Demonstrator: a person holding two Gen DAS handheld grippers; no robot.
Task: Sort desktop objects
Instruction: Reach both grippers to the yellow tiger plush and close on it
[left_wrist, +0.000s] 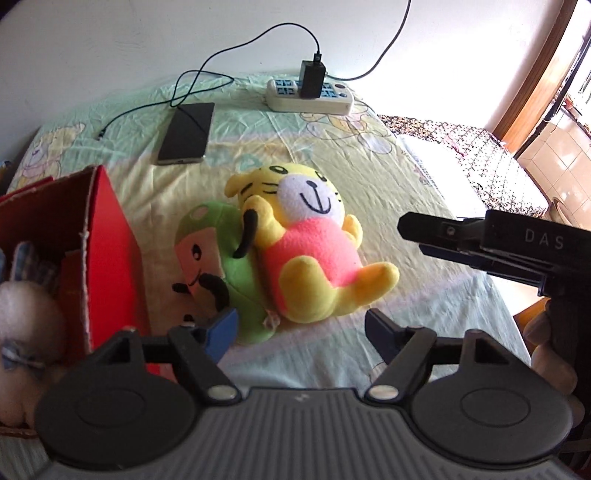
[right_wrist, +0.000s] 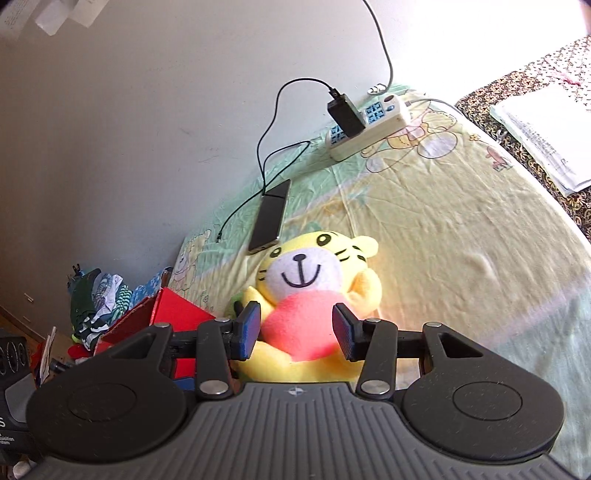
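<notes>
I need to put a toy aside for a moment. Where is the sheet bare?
Bare sheet lies right of the tiger plush, and between it and the power strip. It is crowded on the left: watermelon plush, red box, phone.

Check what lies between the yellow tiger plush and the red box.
A green plush lies there, against the yellow tiger plush and beside the red box, in the left wrist view.

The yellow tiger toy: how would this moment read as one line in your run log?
stage: reaching | right gripper: open, straddling yellow tiger toy | left gripper: open, empty | green plush: beside tiger | red box: holds white plush
</notes>
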